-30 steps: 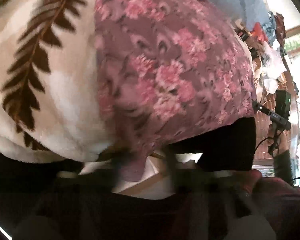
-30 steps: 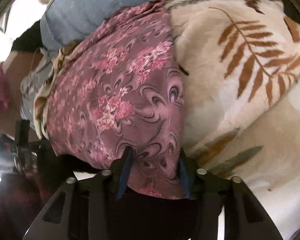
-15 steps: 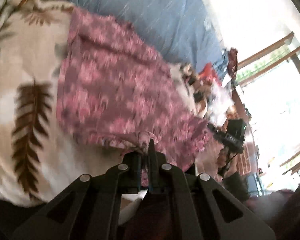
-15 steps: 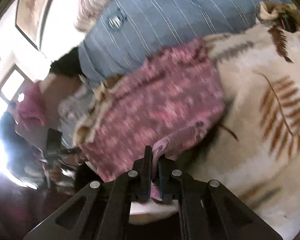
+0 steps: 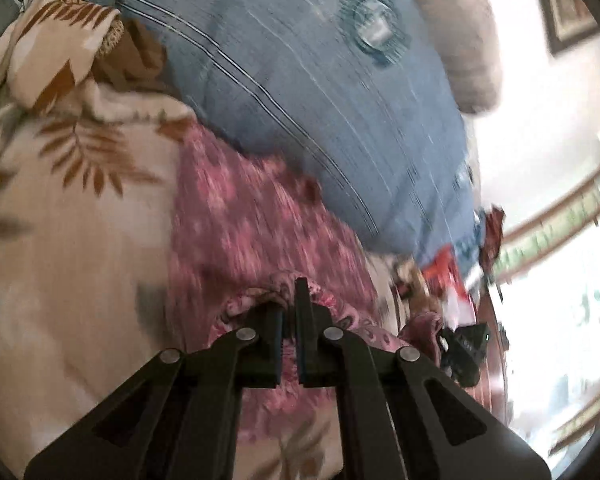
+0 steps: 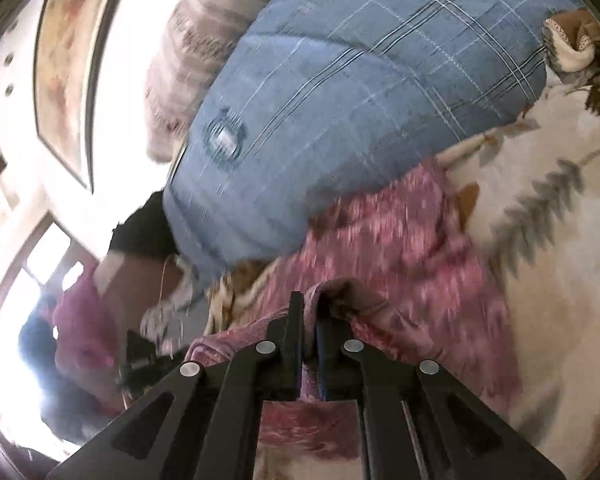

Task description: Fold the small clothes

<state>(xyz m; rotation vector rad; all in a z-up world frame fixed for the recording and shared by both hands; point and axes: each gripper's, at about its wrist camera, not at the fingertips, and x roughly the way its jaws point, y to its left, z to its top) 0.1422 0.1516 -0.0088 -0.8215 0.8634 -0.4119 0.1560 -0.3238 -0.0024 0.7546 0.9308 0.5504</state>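
Right claw newly clamped, floral garment lifted

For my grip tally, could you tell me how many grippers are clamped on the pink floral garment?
2: left gripper pinches its near edge, right gripper pinches a bunched fold of the pink floral garment.

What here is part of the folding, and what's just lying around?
Part of the job: pink floral garment, left gripper, right gripper, both shut on the garment's edge.

Lying about: blue pillow, leaf-print blanket, clothes pile.
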